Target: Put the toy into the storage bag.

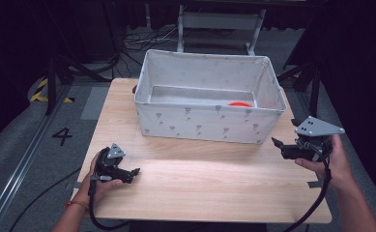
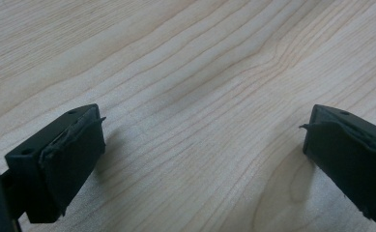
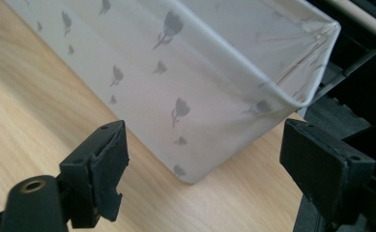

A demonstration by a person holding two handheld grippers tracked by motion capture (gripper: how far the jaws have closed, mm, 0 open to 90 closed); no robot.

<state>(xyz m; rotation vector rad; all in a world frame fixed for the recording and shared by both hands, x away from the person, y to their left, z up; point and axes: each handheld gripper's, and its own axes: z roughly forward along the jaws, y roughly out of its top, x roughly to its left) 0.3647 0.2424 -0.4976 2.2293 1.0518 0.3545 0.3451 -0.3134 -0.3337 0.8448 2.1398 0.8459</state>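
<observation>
The bin (image 1: pixel 209 108) stood in the upper middle of the high view, a white fabric box with small grey prints, resting on the desk (image 1: pixel 205 186). Inside it, toward the right of its floor, an orange thing (image 1: pixel 239 103) showed just over the near wall; what it was could not be told.

In the right gripper view the bin's (image 3: pixel 185 82) near corner sat in the middle of the frame, beyond the jaws and apart from them. The right tool (image 3: pixel 205 164) had its jaws wide apart and gripped nothing. In the high view it (image 1: pixel 277 144) hovered at the right edge of the frame, near the bin's right end and pointed toward it.

The left tool (image 1: pixel 135 171) lay low at the lower left of the high view, well apart from the bin. In its own view its jaws (image 2: pixel 202 159) stood wide apart over bare wood.

As a judgement, the work was either finished or not begun: one thing was in the bin, both tools were free, and the desk carried nothing else to pick up.
</observation>
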